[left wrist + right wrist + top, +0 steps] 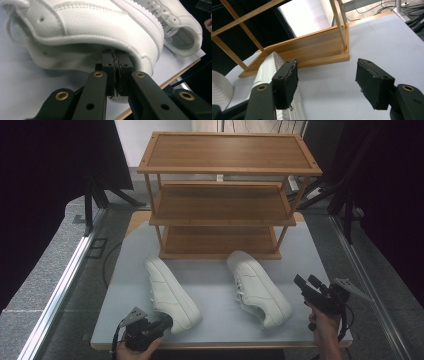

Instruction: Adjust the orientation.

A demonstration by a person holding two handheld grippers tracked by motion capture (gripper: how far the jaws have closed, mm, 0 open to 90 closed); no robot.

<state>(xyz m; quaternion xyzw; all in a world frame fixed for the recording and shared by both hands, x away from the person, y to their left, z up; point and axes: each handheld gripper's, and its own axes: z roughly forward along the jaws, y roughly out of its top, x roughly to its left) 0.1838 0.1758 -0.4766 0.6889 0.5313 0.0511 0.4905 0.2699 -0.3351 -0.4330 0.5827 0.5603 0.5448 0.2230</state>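
Two white sneakers lie on the grey table (215,292) in front of a three-tier wooden shoe rack (225,202). The left sneaker (170,295) points toward the rack, and its heel is near the table's front edge. My left gripper (166,323) is at that heel. In the left gripper view its jaws are pressed together, with nothing visible between them, and the gripper (116,56) has its tips against the heel of the left sneaker (87,25). The right sneaker (257,287) lies to the right. My right gripper (306,284) stands open beside it, off the shoe, and it (328,82) holds nothing.
The rack's bottom shelf (312,50) stands just beyond the shoes. In the right gripper view the right sneaker's ribbed sole edge (265,72) runs beside the left jaw. The table's front edge (175,75) is close to the left gripper. Dark curtains and floor rails flank the table.
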